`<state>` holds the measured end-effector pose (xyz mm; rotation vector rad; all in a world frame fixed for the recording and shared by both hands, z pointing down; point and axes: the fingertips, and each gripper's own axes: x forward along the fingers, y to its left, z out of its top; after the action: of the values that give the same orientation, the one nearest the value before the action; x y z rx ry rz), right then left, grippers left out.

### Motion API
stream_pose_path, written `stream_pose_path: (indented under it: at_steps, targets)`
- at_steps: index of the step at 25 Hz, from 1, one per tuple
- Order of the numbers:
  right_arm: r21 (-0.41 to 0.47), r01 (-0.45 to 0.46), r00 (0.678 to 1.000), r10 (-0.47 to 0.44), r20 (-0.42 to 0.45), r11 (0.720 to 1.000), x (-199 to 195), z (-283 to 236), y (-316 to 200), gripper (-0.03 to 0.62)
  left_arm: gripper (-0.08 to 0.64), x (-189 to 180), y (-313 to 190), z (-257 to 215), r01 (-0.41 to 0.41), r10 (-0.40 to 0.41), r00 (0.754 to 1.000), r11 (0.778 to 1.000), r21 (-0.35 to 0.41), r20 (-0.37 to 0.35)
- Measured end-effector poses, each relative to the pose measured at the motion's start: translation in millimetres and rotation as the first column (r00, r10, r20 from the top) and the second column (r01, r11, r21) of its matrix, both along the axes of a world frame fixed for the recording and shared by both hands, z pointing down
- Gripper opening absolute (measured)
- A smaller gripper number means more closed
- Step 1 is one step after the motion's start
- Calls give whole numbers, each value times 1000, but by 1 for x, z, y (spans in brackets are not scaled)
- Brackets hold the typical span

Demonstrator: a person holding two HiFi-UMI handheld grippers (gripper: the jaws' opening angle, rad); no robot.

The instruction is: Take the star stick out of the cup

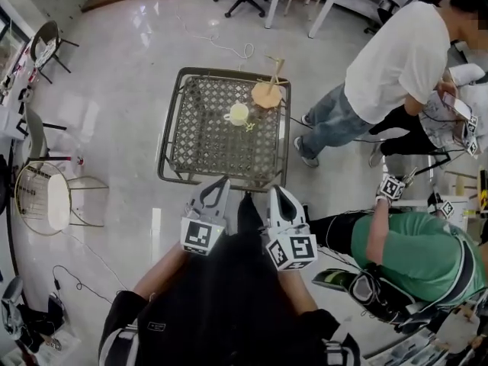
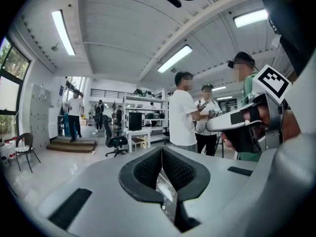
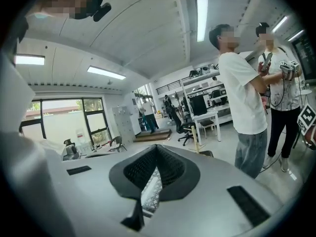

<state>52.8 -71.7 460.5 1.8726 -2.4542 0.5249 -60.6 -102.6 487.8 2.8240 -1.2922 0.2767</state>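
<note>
Both grippers shut and empty at the near edge of the mesh table, the cup well ahead of them

Left gripper (image 1: 222, 181) and right gripper (image 1: 274, 191) are held side by side, tips at the near edge of the square wire-mesh table (image 1: 200, 139) and pointing across it; in each gripper view the ribbed black pads (image 2: 146, 171) meet at the tips with nothing between them. A pale yellow cup (image 1: 239, 113) stands on the mesh right of centre. The star stick (image 1: 249, 126) shows only as a small yellow shape at the cup's near right side, and whether it sits inside the cup cannot be made out. Just behind the cup is a round tan wooden piece (image 1: 267, 93) with thin sticks rising from it. A person in a white T-shirt (image 1: 396, 56) stands to the table's right
</note>
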Motion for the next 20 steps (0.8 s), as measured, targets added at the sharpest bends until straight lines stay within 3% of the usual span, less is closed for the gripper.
stream_pose_path:
  at_steps: [16, 20]
  targets:
    - [-46, 54, 998, -53, 28, 997, 59, 22, -146, 9, 19, 72, -136, 104, -20, 49, 983, 987, -160, 178]
    - [-64, 55, 998, -54, 23, 996, 74, 29, -167, 9, 109, 83, -155, 138, -1, 53, 976, 972, -235, 213]
